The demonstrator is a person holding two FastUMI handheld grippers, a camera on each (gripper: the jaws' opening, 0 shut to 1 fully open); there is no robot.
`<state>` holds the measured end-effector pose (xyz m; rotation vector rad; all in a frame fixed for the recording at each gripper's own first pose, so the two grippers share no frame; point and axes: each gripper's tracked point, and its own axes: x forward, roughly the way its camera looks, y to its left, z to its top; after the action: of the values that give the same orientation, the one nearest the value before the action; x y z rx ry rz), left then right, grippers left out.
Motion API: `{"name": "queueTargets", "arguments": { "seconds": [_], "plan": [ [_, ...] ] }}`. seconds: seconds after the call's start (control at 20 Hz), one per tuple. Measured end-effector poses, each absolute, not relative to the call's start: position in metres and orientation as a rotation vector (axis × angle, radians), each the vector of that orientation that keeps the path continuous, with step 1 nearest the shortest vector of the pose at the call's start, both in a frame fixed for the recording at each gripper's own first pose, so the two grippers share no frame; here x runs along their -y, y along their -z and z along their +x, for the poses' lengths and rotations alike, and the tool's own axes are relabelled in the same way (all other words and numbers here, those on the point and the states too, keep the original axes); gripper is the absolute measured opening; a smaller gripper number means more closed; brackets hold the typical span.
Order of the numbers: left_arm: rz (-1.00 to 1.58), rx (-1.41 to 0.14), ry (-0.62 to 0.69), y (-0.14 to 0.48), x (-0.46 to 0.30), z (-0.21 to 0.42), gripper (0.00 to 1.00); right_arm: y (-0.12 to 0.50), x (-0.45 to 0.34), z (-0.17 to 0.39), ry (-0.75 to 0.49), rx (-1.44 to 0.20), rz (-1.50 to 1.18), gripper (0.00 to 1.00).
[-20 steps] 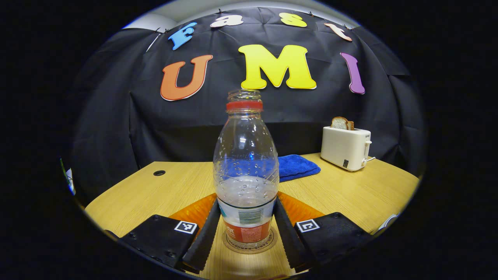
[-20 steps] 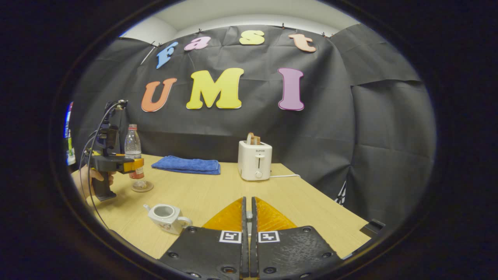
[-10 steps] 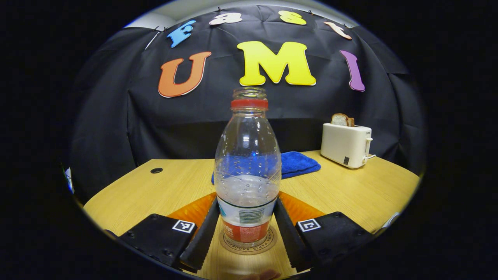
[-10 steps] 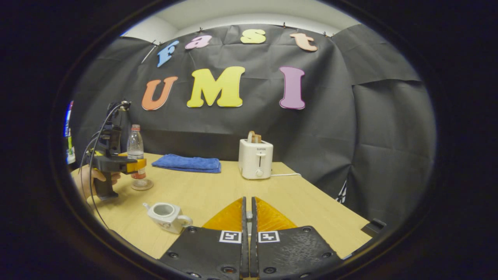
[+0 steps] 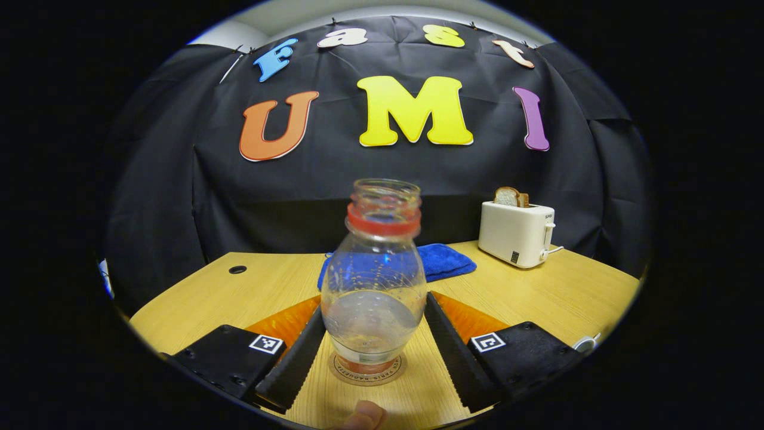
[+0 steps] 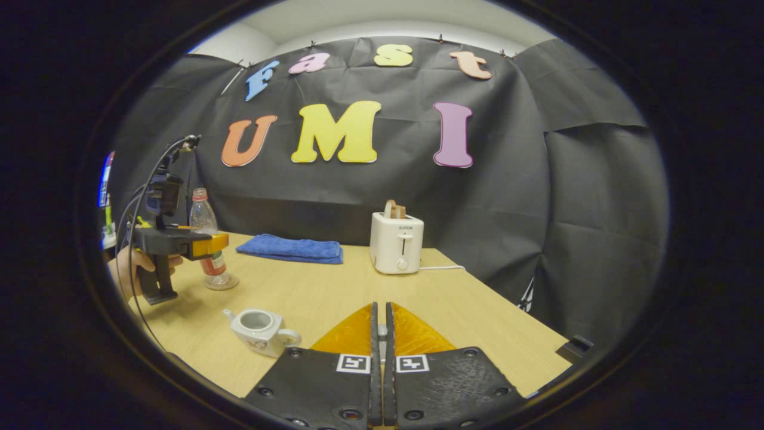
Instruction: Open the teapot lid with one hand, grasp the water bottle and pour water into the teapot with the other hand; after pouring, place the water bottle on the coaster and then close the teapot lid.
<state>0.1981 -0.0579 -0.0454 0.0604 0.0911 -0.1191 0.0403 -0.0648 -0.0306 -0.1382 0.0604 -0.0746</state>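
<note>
The water bottle [image 5: 373, 280], clear with a red neck ring and no cap, rests on the round coaster [image 5: 365, 376] and leans toward me. My left gripper [image 5: 375, 304] is open, a finger close on each side of the bottle's body. In the right gripper view the left gripper [image 6: 209, 243] sits at the bottle [image 6: 203, 218], above the coaster [image 6: 222, 283]. The white teapot [image 6: 258, 325] stands lidless on the table, left of my right gripper [image 6: 380, 307]. That gripper's fingers are shut, with a thin pale sliver of the lid between them.
A white toaster [image 6: 397, 242] holding bread stands at the back of the wooden table [image 6: 334, 292], with a folded blue cloth [image 6: 290, 248] to its left. A hand [image 6: 128, 266] holds the left gripper's handle. A cable hole [image 5: 237, 269] lies far left.
The bottle came down onto the coaster. The left gripper's fingers then spread apart and rose along the bottle, which now leans toward that gripper. The right gripper barely moved.
</note>
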Motion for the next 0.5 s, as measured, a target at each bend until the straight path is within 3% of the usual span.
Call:
{"name": "queueTargets", "arguments": {
  "seconds": [0.25,0.5],
  "plan": [
    [0.058,-0.141,0.114,0.058,0.053,0.212,1.0,0.031,0.058,0.038,0.061,-0.059,-0.145,0.01],
    [0.051,-0.172,0.116,0.057,0.048,0.218,0.9,0.033,0.061,0.04,0.069,-0.065,-0.138,0.01]
  ]
}}
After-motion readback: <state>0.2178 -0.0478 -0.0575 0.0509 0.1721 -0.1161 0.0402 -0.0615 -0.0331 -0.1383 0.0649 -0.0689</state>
